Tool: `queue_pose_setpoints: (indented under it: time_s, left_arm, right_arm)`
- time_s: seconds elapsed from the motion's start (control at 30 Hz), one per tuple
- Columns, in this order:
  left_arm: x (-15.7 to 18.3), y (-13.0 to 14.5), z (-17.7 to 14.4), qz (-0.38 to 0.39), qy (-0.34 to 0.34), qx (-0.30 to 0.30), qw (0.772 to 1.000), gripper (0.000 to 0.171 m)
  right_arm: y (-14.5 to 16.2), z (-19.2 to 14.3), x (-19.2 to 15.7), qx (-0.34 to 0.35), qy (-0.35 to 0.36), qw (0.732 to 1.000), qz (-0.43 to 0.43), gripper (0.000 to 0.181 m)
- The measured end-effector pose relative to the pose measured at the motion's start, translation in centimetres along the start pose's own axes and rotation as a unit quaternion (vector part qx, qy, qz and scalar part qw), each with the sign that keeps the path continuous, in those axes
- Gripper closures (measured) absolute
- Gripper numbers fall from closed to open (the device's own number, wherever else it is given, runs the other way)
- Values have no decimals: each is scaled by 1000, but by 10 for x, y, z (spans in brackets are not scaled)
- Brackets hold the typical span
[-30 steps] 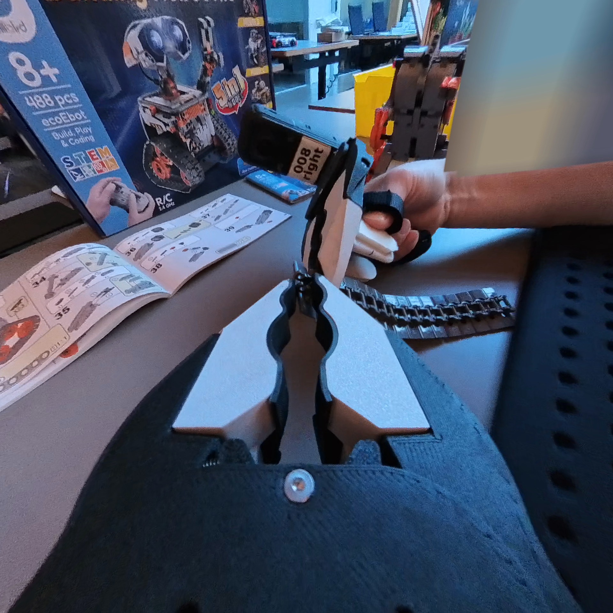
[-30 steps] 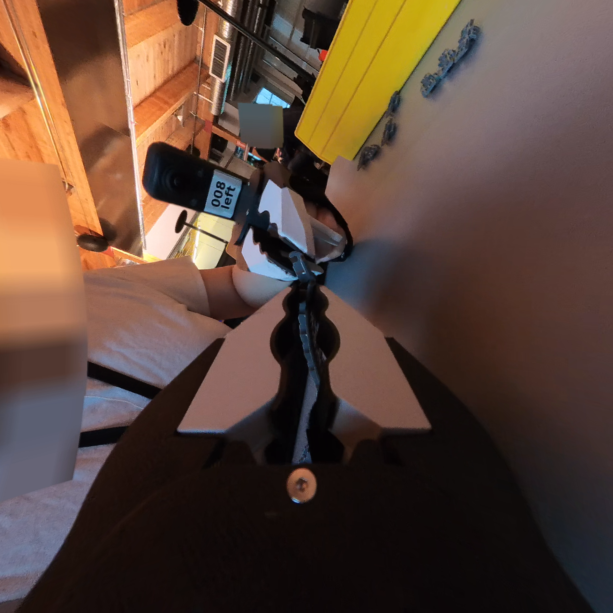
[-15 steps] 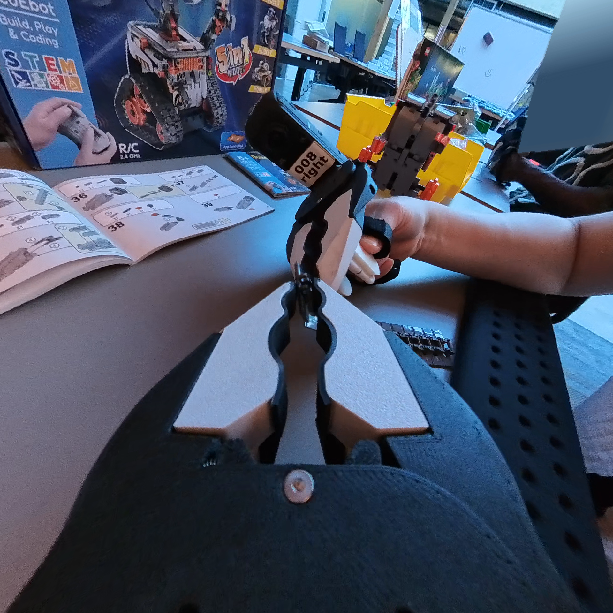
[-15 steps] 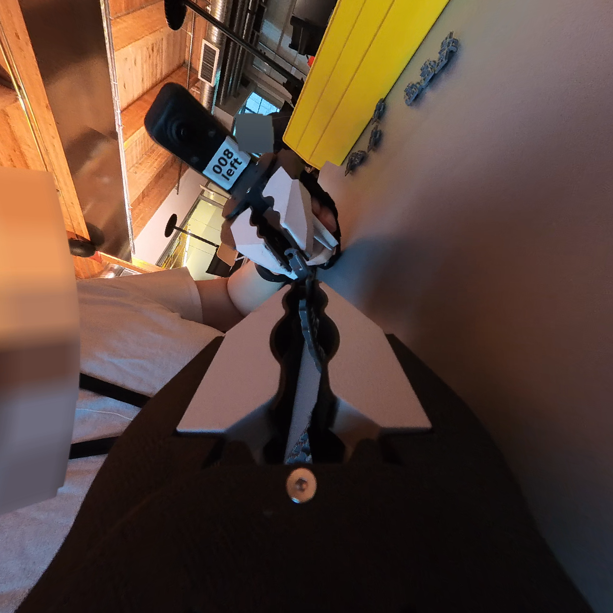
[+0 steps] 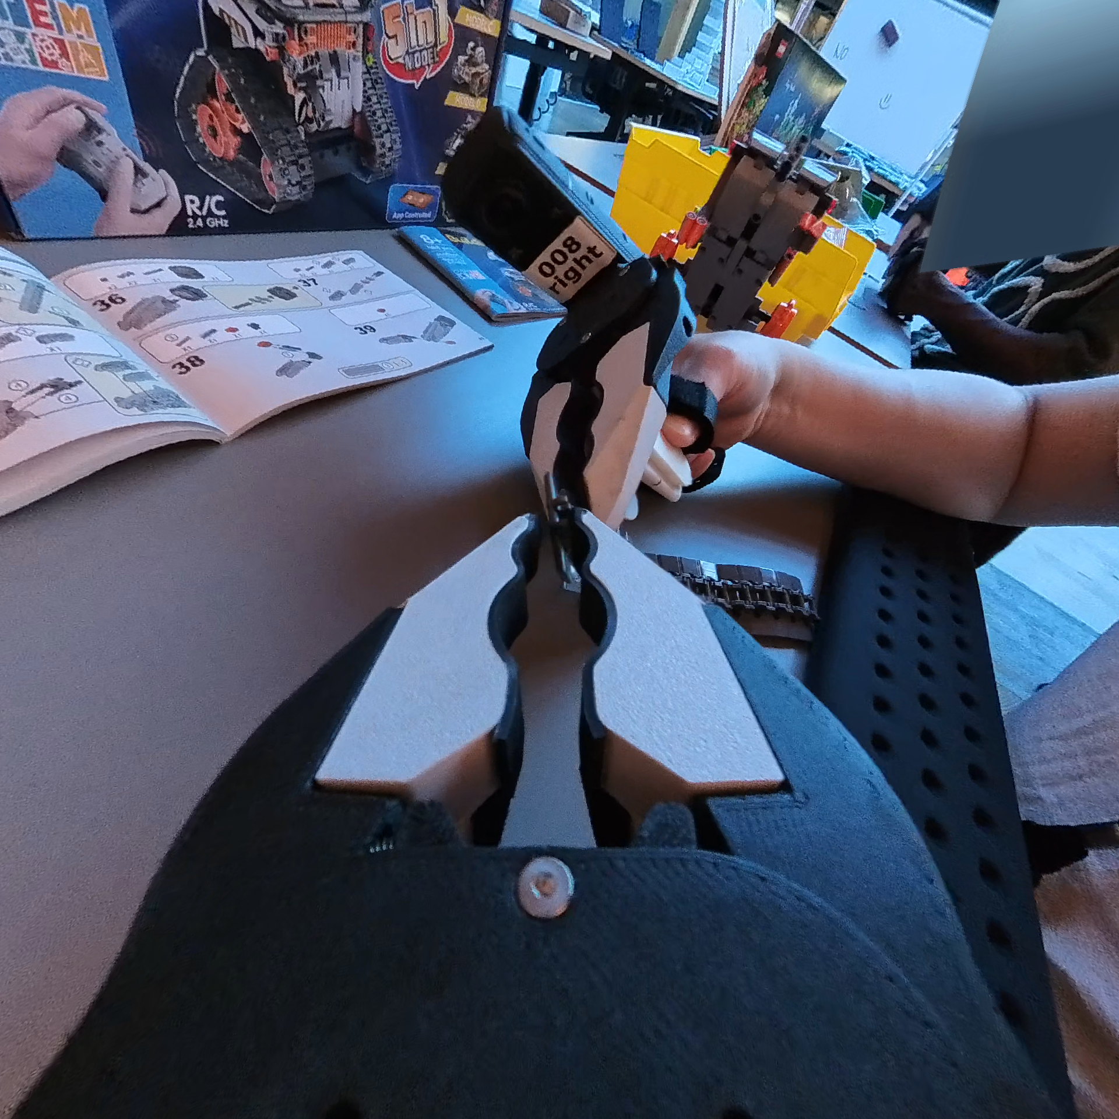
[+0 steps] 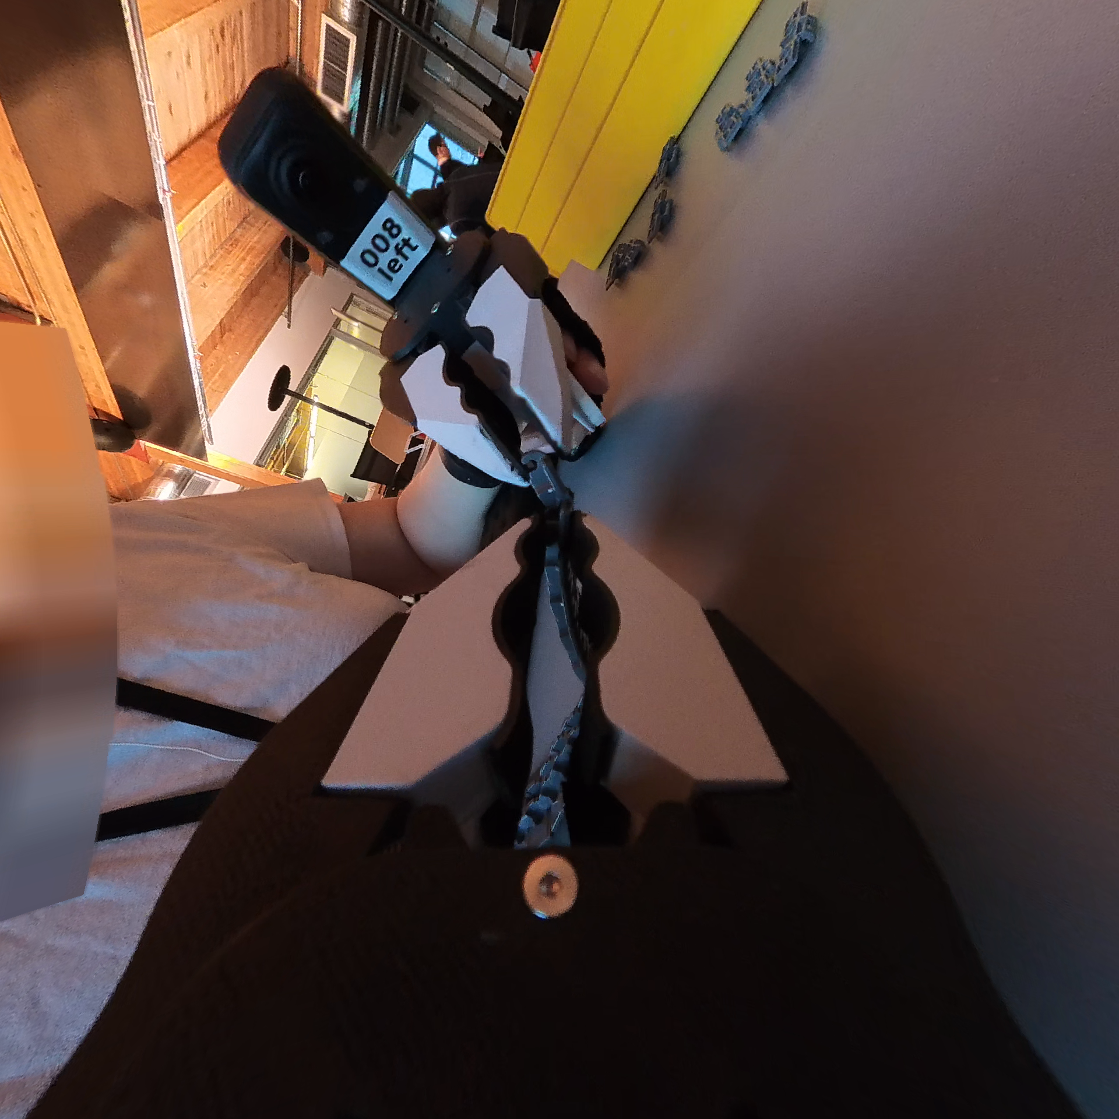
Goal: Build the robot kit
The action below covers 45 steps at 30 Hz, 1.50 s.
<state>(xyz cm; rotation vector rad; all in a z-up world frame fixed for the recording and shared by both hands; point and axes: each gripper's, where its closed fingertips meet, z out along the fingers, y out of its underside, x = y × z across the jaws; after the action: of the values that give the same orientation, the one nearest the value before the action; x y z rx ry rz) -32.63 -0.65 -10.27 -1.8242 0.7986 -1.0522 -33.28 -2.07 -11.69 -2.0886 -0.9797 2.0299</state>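
- While both pairs of tongs pinched it, the short chain of dark grey plastic track links [image 6: 563, 605] hung in the air above the brown counter [image 5: 242, 575], between the two tools.
- The left gripper [image 5: 558, 528] had its tongs closed on one end link. The right gripper [image 5: 560, 487] was clamped on the chain just beyond, tip almost against tip.
- In the right wrist view, the chain ran back between the right gripper's [image 6: 554, 522] fingers towards its body, with the left gripper [image 6: 534, 466] biting the far end.
- Compared with a second before, both grips had held. More of the chain showed inside the right tongs, and the left camera had swung to the right.
- A longer strip of dark track [image 5: 739, 590] lay flat on the counter just behind the left tongs, partly hidden by them.
- A person's hand [image 5: 726, 387] worked the right tool from the right side.
- An open white instruction booklet [image 5: 242, 339] lay well to the left, with a thin blue leaflet [image 5: 484, 272] and a tall blue toy box [image 5: 272, 109] behind it.
- Farther back stood a dark grey brick model with orange-red pegs [image 5: 751, 242] in front of a yellow plastic bin [image 5: 666, 181].
- Bare counter lay between the booklet and the tongs. On the right, a black perforated part [image 5: 908, 666] crowded the counter's edge.
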Motion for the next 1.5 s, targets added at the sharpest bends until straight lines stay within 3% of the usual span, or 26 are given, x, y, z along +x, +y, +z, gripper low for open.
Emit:
queue_pose_setpoints:
  time_s: [0.13, 0.23, 0.5, 0.63, 1.0, 1.5]
  left_arm:
    - [4, 4, 0, -75, 44, -12, 996, 166]
    - [5, 6, 0, -91, 60, -22, 994, 166]
    - [5, 6, 0, -16, 39, -23, 999, 166]
    - [3, 7, 2, 87, -17, -26, 996, 165]
    - [5, 2, 0, 127, -47, -2, 991, 165]
    - [-1, 2, 2, 124, -68, -3, 990, 164]
  right_arm:
    - [3, 1, 1, -11, 5, 1000, -4, 176]
    - [5, 2, 1, -19, 8, 1000, -7, 175]
    - [3, 1, -1, -11, 3, 1000, -4, 177]
    - [1, 1, 0, -3, 1, 1000, 10, 178]
    - [-3, 1, -1, 19, -2, 999, 26, 179]
    - [-7, -1, 1, 29, 22, 999, -4, 177]
